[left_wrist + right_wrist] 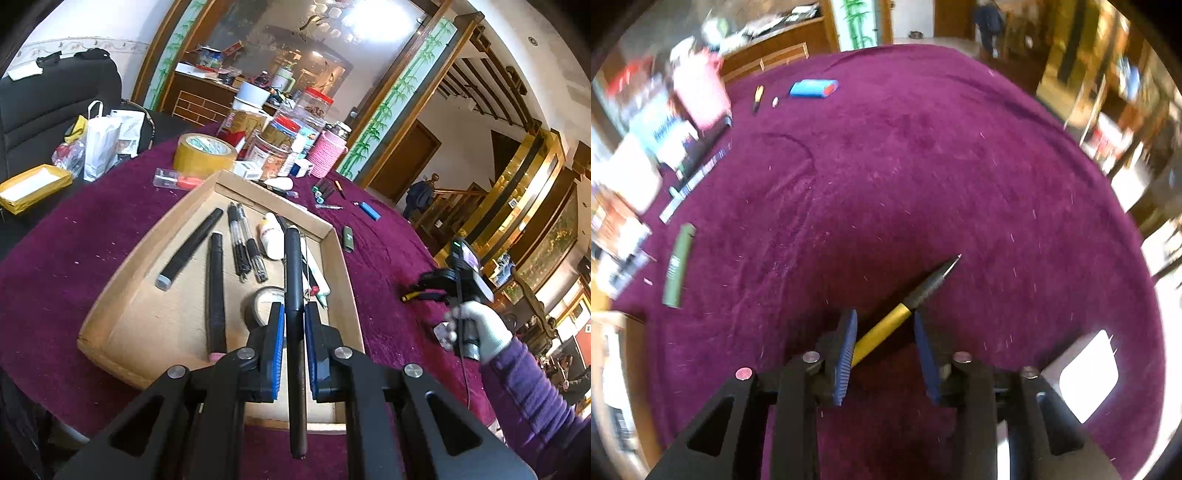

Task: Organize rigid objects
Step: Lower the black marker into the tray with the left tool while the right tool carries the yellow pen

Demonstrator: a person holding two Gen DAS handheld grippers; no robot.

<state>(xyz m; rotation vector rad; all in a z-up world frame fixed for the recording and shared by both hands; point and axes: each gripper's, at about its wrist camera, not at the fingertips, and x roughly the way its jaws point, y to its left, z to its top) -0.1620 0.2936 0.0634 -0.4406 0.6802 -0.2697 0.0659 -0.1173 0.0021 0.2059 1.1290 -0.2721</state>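
My left gripper point(294, 314) is shut on a long black pen point(293, 273) and holds it over the cardboard tray point(147, 266). The tray holds two black markers point(192, 253), several thin pens point(245, 247), a white bottle point(270, 236) and a tape roll point(264, 302). My right gripper point(886, 325) is open around a yellow-and-black pen point(908, 302) that lies slanted between its fingers on the purple cloth; it also shows in the left wrist view point(424, 291), low over the cloth right of the tray.
A green lighter point(679, 264), a blue lighter point(812, 88) and small pens point(758, 96) lie loose on the purple cloth point(923, 166). Jars, a pink cup point(327, 153) and a tape roll point(203, 151) crowd the far table side. A white object point(1087, 373) lies at right.
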